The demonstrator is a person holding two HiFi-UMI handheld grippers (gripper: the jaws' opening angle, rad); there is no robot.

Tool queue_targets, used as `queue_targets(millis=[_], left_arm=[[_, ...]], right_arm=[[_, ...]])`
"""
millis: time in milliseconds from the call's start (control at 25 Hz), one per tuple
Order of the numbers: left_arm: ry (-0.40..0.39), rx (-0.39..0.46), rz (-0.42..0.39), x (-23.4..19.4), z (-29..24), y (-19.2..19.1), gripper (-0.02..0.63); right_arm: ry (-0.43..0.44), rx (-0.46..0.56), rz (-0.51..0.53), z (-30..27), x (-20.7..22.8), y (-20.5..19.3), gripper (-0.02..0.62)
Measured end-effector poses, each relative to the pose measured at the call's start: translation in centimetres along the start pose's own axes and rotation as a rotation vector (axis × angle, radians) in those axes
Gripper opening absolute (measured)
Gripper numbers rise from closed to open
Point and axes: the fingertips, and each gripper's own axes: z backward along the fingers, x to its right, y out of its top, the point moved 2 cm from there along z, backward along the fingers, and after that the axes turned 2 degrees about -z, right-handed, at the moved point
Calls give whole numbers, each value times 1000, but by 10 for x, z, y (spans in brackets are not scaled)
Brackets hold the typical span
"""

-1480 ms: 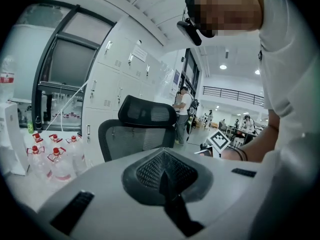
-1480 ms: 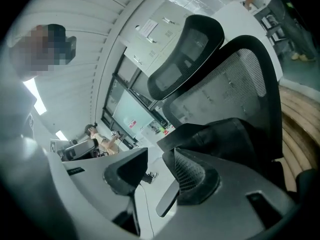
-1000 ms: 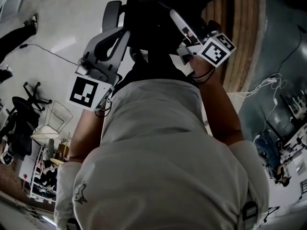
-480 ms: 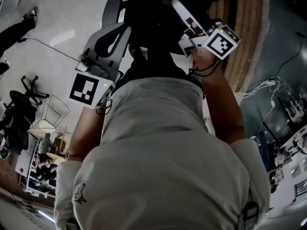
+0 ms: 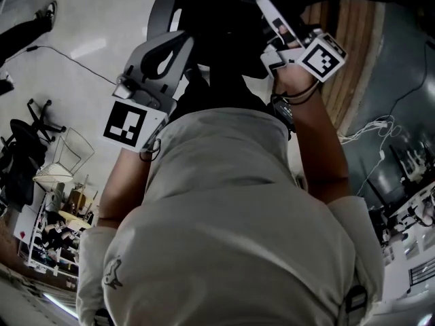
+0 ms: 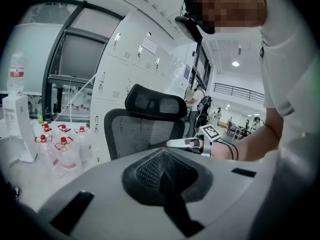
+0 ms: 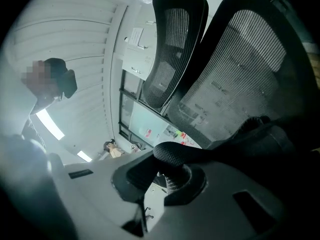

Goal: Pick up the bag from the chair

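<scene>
A black bag (image 7: 285, 144) rests against the mesh chair (image 7: 240, 74), low on the right of the right gripper view. Its textured black strap (image 7: 200, 156) runs across my right gripper (image 7: 170, 176), whose jaws have just been closing and now pinch the strap. In the head view the right gripper (image 5: 270, 15) reaches into the dark bag (image 5: 224, 32) at the top. My left gripper (image 5: 182, 43) hangs beside it, left of the bag, touching nothing. Seen in its own view, the left gripper (image 6: 162, 171) has its pads together with nothing between, facing the chair (image 6: 145, 129).
The person's white-shirted body fills the lower head view. Several water bottles (image 6: 62, 149) with red caps stand left of the chair, in front of white cabinets (image 6: 120, 64). Another black chair (image 5: 24, 155) and a wire basket (image 5: 64, 161) stand at the left.
In the head view the right gripper and its marker cube have shifted slightly right and up, further into the bag. The left gripper stays in about the same place.
</scene>
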Motion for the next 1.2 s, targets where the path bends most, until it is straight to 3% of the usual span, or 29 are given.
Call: queue_targets(millis=[480, 1200], left_arm=[[30, 40, -12, 2, 19, 13, 6], [21, 89, -77, 23, 59, 34, 8]], right_arm=[[30, 4, -15, -2, -20, 8, 34], [40, -12, -35, 20, -66, -14, 34]])
